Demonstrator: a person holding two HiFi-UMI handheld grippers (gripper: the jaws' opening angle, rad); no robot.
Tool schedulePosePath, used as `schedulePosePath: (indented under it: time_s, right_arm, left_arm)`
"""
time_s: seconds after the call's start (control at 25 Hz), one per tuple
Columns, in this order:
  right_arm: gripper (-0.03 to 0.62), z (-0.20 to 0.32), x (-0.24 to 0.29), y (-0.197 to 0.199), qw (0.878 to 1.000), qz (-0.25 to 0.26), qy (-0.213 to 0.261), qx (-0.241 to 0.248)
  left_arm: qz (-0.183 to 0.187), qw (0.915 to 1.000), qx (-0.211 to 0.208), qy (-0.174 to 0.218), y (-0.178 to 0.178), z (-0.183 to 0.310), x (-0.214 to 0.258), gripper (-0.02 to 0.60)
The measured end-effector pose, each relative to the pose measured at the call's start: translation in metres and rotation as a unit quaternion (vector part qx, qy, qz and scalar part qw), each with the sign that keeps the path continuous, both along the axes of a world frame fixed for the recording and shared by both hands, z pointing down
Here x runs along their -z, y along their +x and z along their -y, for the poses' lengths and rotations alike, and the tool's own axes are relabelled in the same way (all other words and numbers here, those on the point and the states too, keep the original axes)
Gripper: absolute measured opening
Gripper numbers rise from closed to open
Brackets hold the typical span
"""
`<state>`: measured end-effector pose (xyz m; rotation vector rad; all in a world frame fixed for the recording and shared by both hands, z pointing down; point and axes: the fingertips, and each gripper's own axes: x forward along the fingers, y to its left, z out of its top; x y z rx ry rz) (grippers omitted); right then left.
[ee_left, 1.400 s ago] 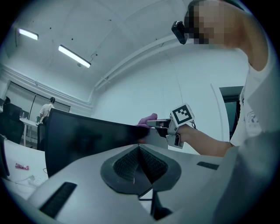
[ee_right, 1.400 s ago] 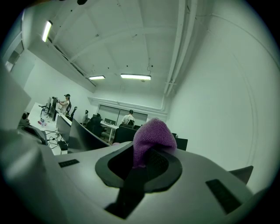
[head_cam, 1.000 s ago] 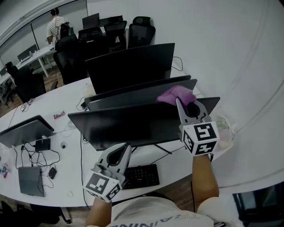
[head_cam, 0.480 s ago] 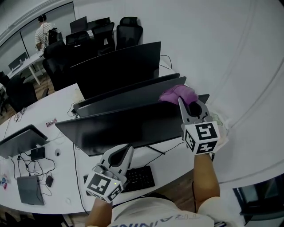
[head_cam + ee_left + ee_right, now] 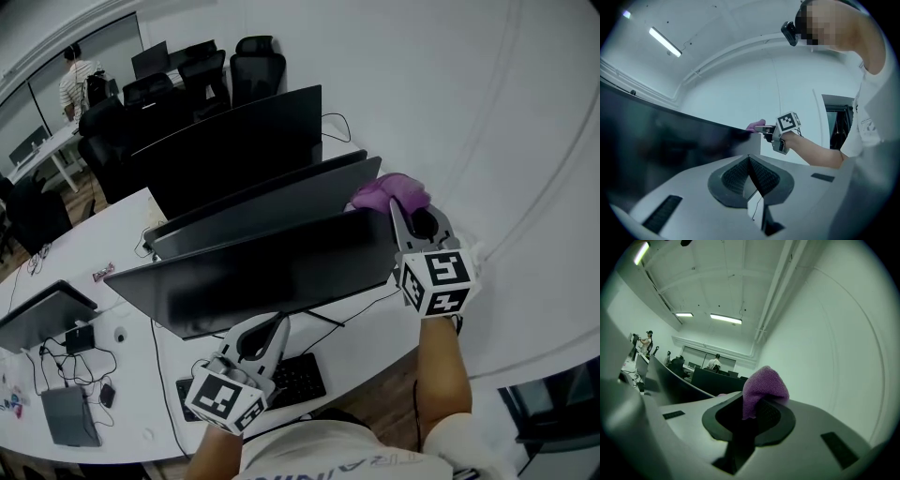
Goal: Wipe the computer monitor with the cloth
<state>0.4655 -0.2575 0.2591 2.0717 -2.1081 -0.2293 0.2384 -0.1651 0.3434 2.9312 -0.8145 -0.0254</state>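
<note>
Purple cloth [image 5: 389, 192] (bunched), at dark monitor [image 5: 262, 272] corner

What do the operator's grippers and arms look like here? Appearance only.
Left gripper and right gripper: pale grey tapered two-jaw bodies with dark ribbed pads. Each carries a white cube printed with black square markers. Forearms are bare; the person wears a white short-sleeved T-shirt with dark lettering.
</note>
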Motion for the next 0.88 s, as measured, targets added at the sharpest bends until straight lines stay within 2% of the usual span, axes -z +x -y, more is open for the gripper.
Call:
schedulePosePath:
  time_s: [0.52,0.88]
  right_arm:
    - [0.055,-0.005,-0.001,0.053,0.999,0.004,0.006,-0.05]
    - [0.055,-0.009,-0.001,0.075,0.997,-0.002,0.006,-0.079]
  left_arm:
    - [0.002,0.9989,-0.048,-0.004,0.033,0.0,-0.005,0.005]
    - [-0.006,0.9963,-0.086,-0.005,0.059,-0.004,-0.006,0.005]
